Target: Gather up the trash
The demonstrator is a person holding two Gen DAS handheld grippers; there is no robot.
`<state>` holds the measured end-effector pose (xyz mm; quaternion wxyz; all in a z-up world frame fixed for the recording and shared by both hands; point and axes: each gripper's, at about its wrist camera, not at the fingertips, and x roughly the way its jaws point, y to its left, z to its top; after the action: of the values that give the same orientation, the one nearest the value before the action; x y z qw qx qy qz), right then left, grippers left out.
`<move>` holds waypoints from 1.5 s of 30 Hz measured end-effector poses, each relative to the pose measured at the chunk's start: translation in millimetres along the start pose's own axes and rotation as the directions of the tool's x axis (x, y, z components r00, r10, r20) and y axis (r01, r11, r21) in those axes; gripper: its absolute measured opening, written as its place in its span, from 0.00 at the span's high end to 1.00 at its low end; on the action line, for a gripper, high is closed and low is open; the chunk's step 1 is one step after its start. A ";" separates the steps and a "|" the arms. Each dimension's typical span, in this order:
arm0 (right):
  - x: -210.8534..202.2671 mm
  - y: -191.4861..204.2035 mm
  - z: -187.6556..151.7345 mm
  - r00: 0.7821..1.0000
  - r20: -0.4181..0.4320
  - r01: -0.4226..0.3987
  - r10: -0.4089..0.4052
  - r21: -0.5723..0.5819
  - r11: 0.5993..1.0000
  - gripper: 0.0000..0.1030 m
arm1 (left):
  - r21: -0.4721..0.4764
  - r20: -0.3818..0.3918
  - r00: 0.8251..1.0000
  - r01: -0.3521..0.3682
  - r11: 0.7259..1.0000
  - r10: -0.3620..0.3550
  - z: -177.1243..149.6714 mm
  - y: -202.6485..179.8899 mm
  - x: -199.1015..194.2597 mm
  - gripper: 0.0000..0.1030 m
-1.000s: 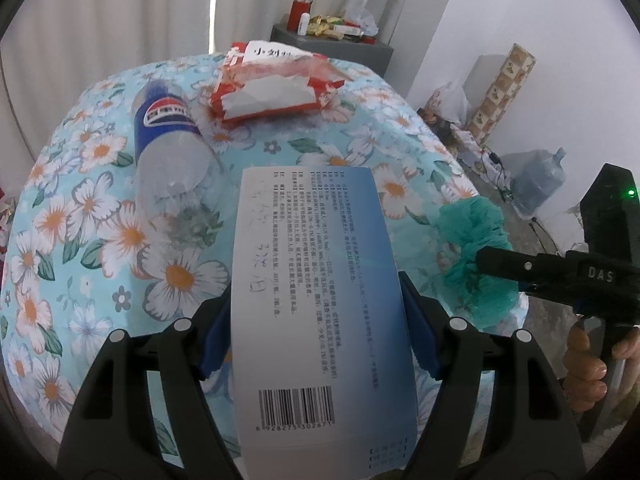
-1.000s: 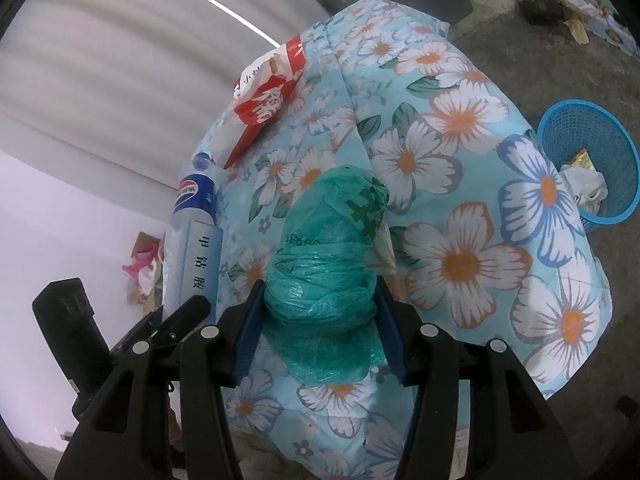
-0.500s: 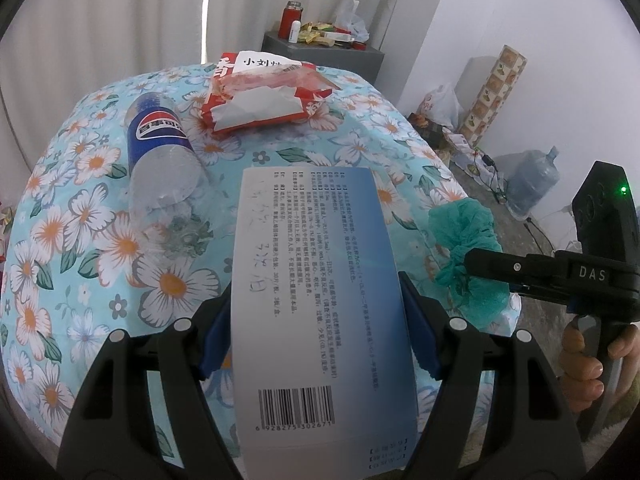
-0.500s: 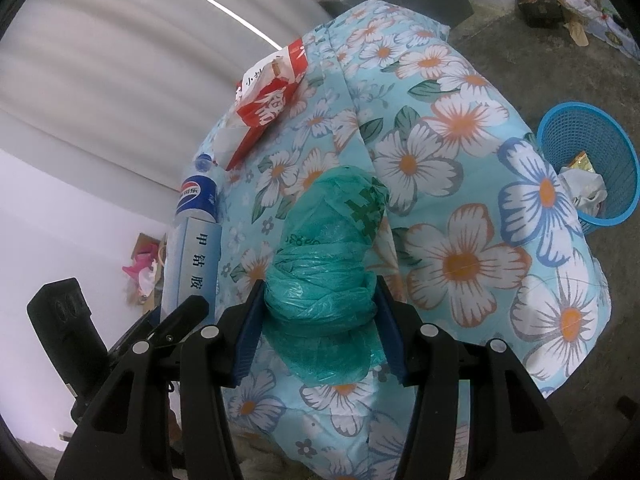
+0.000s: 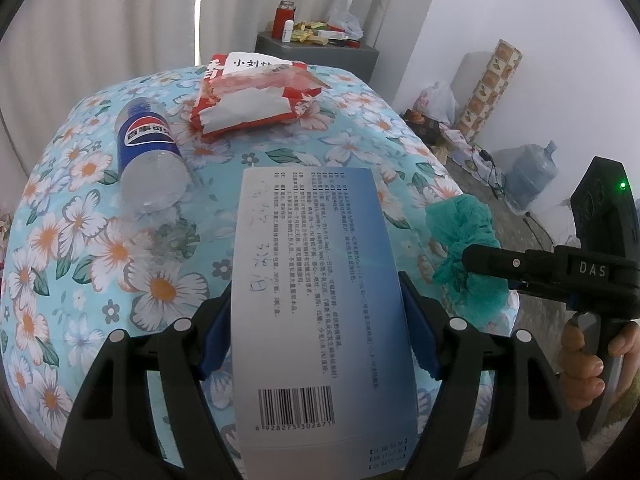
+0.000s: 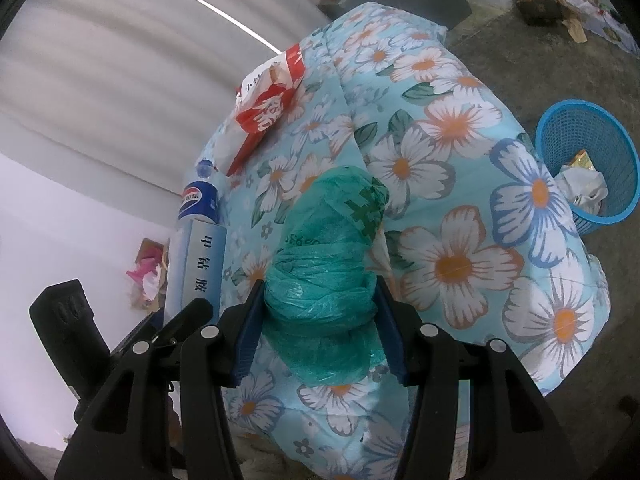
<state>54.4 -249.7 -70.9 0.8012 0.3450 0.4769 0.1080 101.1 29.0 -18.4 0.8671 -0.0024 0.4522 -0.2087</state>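
My left gripper (image 5: 316, 328) is shut on a long white-and-blue carton (image 5: 320, 296) with a barcode, held above the flowered tablecloth (image 5: 100, 248). My right gripper (image 6: 320, 328) is shut on a crumpled green plastic bag (image 6: 326, 256), which also shows at the table's right edge in the left wrist view (image 5: 460, 248). An empty Pepsi bottle (image 5: 150, 156) lies on the cloth to the left of the carton. Behind it lies a torn red-and-white wrapper (image 5: 256, 100). The carton (image 6: 198, 264) and the left gripper appear at the left of the right wrist view.
A blue mesh basket (image 6: 592, 156) with some trash inside stands on the floor beside the table. A grey cabinet (image 5: 316, 52) with clutter stands behind the table. A water jug (image 5: 532, 172) and bags lie along the right wall. A hand (image 5: 580, 364) holds the right gripper's handle.
The left wrist view has drawn back and tilted slightly, so more of the table and room shows. Both grips are unchanged, and the right gripper has stayed in place.
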 end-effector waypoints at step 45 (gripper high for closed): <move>-108.8 -227.0 52.3 0.915 0.322 0.069 -0.244 0.470 0.880 0.50 | 0.341 -0.321 0.909 0.373 0.863 -0.266 153.1 -251.8 186.2 0.32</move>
<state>6.0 -495.5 -128.7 0.7813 0.4942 0.3553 -0.1384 224.5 -296.9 -25.3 0.7344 0.1246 0.5050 -0.4359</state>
